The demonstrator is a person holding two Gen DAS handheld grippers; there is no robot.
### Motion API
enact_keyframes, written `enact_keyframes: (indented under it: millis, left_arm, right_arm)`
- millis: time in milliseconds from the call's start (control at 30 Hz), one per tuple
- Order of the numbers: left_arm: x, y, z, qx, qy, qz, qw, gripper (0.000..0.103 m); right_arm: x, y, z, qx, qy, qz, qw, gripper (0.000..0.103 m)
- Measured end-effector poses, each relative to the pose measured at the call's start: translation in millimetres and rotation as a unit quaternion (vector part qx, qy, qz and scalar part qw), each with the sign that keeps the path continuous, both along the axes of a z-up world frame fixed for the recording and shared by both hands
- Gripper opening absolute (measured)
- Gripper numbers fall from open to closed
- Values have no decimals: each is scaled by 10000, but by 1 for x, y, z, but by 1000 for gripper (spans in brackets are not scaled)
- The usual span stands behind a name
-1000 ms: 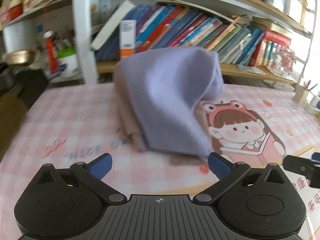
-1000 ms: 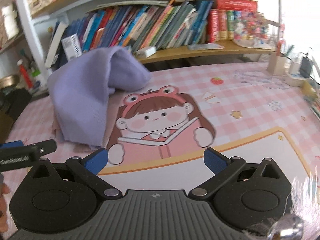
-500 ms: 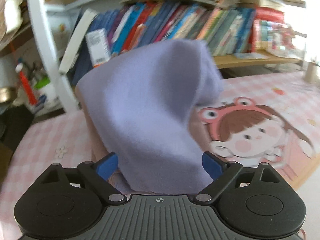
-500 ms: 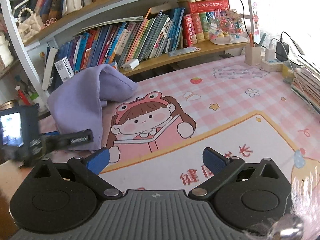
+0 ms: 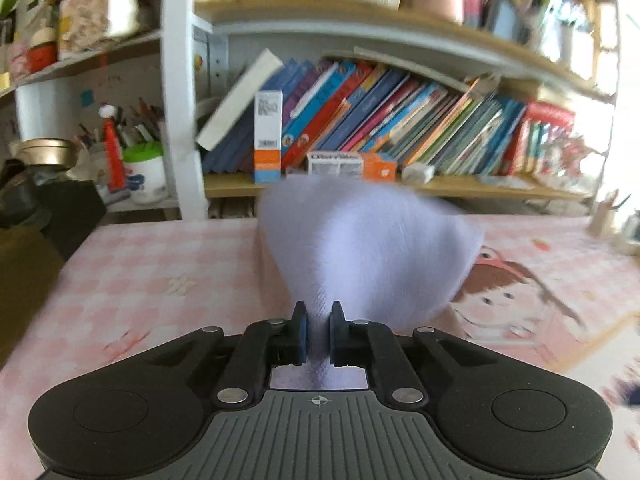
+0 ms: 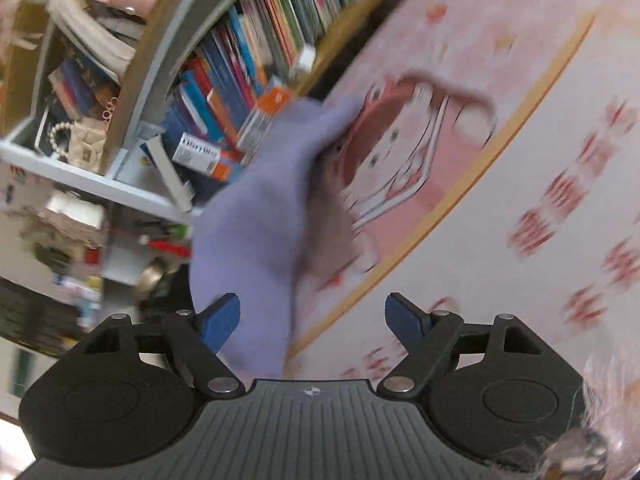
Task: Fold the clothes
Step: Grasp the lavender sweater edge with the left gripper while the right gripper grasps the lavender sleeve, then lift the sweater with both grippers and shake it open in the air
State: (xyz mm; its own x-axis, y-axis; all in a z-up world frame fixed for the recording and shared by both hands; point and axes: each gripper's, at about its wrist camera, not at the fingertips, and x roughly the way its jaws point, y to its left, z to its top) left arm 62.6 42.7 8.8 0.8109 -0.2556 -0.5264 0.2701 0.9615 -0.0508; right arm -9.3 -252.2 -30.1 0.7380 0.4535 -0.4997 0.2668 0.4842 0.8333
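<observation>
My left fingers [image 5: 318,330] clenched on soft lilac fleece cloth [image 5: 372,248], lifting its corner at 12 o'clock off pink checked bench [image 5: 140,276], likely for fold. My right fingers [image 6: 312,320] spread wide, gripping nothing, cloth at 10 o'clock.

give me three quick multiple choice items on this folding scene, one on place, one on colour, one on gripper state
1. The purple cloth lies on:
A the pink desk mat
B a shelf
C the floor

2. The finger pads of the right gripper are:
A red
B blue
C white

3. The left gripper is:
A wide open
B shut on nothing
C shut on the cloth

Answers:
1 A, the cloth spreads over the pink desk mat.
2 B, both pads show blue.
3 C, its fingers pinch purple fabric between them.
</observation>
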Motion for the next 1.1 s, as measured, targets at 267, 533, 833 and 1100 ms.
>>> enact_keyframes:
  millis: [267,533,833,1100]
  left_arm:
    - [-95,29,44,-309,-413,41,9987,9]
    - [-127,40,82,-937,-699,368,9925,9]
    - [-146,32,79,-602,-611,711,9938,8]
    - [-144,-22,105,-1088,-1129,-786,9845,8]
  right_arm:
    - [49,-8,-39,1052,441,-20,9935,81]
    - [75,-1,-59,1282,642,333,9891,62]
    - [99,6,-72,1644,535,658,9827,9]
    - [106,-87,57,1967,-1722,-96,9652,7]
